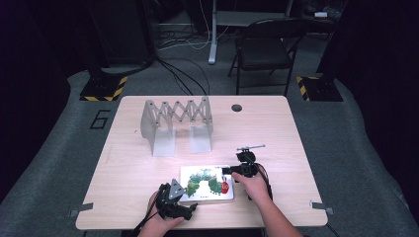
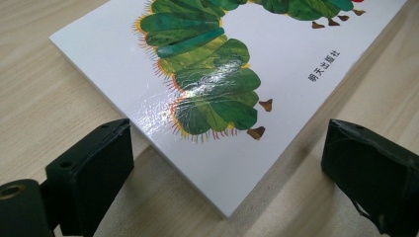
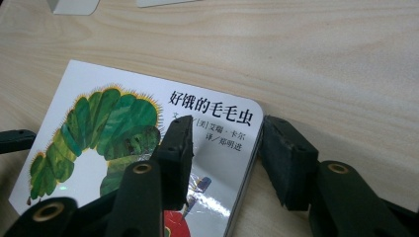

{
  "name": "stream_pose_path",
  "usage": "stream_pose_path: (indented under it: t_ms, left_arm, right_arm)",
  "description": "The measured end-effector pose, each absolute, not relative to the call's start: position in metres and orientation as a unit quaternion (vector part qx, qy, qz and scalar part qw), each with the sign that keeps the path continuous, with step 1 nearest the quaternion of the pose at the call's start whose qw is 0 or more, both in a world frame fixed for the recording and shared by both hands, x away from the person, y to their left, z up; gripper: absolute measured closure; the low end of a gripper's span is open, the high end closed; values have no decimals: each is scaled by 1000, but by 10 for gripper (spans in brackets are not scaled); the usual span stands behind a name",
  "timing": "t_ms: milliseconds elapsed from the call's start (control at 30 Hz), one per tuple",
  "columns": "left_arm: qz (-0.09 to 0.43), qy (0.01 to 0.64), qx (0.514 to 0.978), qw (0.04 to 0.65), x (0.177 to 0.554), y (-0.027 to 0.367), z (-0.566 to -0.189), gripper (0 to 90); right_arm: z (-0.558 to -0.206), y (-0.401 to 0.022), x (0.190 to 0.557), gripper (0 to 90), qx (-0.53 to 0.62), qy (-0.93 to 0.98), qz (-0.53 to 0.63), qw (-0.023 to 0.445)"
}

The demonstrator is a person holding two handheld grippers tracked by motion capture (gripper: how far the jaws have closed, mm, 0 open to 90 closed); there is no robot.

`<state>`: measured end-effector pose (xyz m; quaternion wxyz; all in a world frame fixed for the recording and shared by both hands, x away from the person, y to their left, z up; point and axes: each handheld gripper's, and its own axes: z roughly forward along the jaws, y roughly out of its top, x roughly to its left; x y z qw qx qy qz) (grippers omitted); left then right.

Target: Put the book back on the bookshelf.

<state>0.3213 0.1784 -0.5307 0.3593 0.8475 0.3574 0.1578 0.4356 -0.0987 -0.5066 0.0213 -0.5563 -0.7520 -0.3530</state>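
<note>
High view: a picture book (image 1: 206, 183) lies flat near the desk's (image 1: 276, 128) near edge. Left gripper view: left hand-held gripper (image 2: 225, 163) open around the book's corner. Right gripper view: right hand-held gripper (image 3: 225, 148) open astride its edge; the glossy cover may slip when pinched.

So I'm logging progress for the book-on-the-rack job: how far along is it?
Early. The book lies flat on the table, cover up. In hand: the right gripper straddles the book's corner, one finger over the cover, one past the edge, not closed; the left gripper is open around the opposite corner. Left to do: lifting it. The rack farther back holds nothing.
</note>
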Motion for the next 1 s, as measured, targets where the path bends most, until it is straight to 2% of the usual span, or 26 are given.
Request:
stream_pose_path:
  t_ms: [133,433,600,767,1000]
  left_arm:
    - [155,355,852,353,322,179,-530,31]
    - [161,364,848,351,322,178,-531,7]
    - [160,363,848,351,322,178,-531,8]
    - [160,363,848,352,322,178,-531,9]
    - [160,363,848,352,322,178,-531,8]
  right_arm:
    - [-504,-102,434,586,-569,-734,-368,41]
    - [-497,-101,432,596,-556,-739,-379,30]
    - [-500,-99,437,555,-553,-745,-373,37]
    - [-503,-98,451,485,-544,-754,-368,13]
    - [-509,-95,456,482,-530,-759,-377,30]
